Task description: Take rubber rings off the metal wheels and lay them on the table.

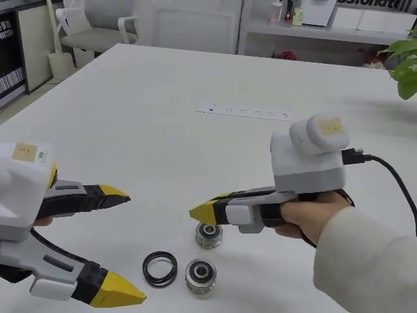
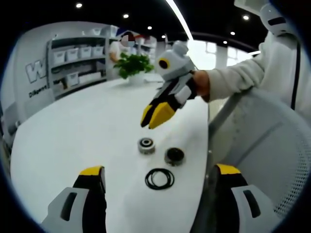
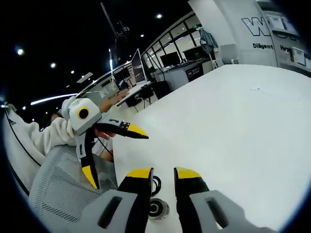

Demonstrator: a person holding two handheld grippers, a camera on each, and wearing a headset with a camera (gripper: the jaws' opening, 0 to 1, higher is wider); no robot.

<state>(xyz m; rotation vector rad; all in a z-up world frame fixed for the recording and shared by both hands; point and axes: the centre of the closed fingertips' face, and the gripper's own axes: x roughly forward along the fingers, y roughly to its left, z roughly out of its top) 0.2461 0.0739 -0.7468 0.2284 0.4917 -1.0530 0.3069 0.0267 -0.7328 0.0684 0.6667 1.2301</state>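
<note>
– On the near edge of the white bench (image 1: 130, 98), what does the head view give?
– Two metal wheels, a nearer wheel (image 1: 201, 275) and a farther wheel (image 1: 208, 235). The black rubber rings (image 1: 160, 268) lie flat just left of the nearer one. The right tongs (image 1: 205, 212) hover just over the farther wheel, jaws nearly together and holding nothing. The left tongs (image 1: 127, 246) hang at the left, spread wide and empty.
– And the left gripper view?
– Its own tongs (image 2: 160, 171) gape wide. The rubber rings (image 2: 159, 178) lie on the bench between the tips, the nearer wheel (image 2: 174, 156) and farther wheel (image 2: 146, 145) just beyond. The right tongs (image 2: 154, 115) are above them.
– Right gripper view?
– The right tongs (image 3: 163, 173) keep a narrow gap with nothing in it. Part of the rubber rings (image 3: 156, 184) shows through the gap. One metal wheel (image 3: 158, 208) sits below; which one, I cannot tell. The left tongs (image 3: 119, 160) stand wide open to the left.
</note>
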